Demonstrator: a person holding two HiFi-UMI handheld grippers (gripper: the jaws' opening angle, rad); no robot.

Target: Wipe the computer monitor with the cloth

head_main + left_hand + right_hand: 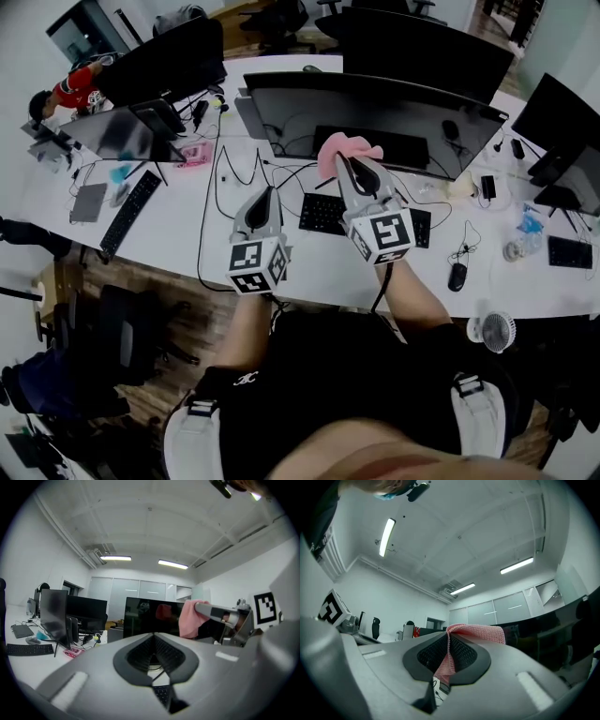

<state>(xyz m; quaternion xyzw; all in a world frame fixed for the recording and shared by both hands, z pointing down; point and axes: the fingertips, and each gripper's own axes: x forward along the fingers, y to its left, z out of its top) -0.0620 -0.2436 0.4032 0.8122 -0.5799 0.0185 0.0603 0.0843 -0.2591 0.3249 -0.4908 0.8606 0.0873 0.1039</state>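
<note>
We hold 2 grippers out in front of us, side by side and just apart.

Our left gripper (266, 197) stays nearer our body, its 2 jaws closed tight together with nothing between them. Our right gripper (352, 164) reaches farther forward, its jaws clamped on a pink cloth (342, 148) that bunches over their tips. Our left forearm (246, 323) and right forearm (412, 295) both stretch ahead from the torso.

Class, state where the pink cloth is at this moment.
In the head view, right of centre: the pink cloth is clamped in the right gripper, held before the wide monitor's lower edge, above the black keyboard.
</note>
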